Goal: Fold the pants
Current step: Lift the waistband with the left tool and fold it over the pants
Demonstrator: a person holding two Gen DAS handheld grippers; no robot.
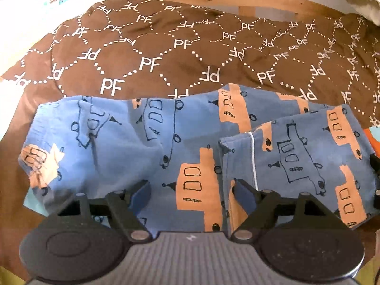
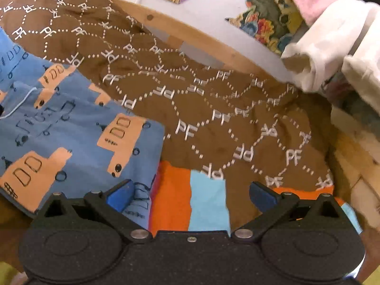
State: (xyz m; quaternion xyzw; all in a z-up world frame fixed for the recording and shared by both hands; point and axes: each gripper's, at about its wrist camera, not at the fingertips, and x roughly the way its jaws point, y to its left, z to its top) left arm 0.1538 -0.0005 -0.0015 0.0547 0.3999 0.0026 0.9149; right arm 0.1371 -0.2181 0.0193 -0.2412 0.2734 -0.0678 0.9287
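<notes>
I have the blue pants [image 1: 133,142] lying on the brown bedspread [image 1: 166,54] toward the near edge of the bed, one end already doubled over at my right; my left tool [image 1: 191,190] hangs over the near hem with jaws apart and cloth between but unpinched; my right tool [image 2: 190,193] stands wide and empty just off the folded corner. I judge the fold half done; to finish cleanly I should pinch both layers at the near edge, lift low, and carry over evenly so the seams line up.

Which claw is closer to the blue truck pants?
Left. The left claw is open right over the pants. The right claw is open beside their edge, over striped cloth.
</notes>
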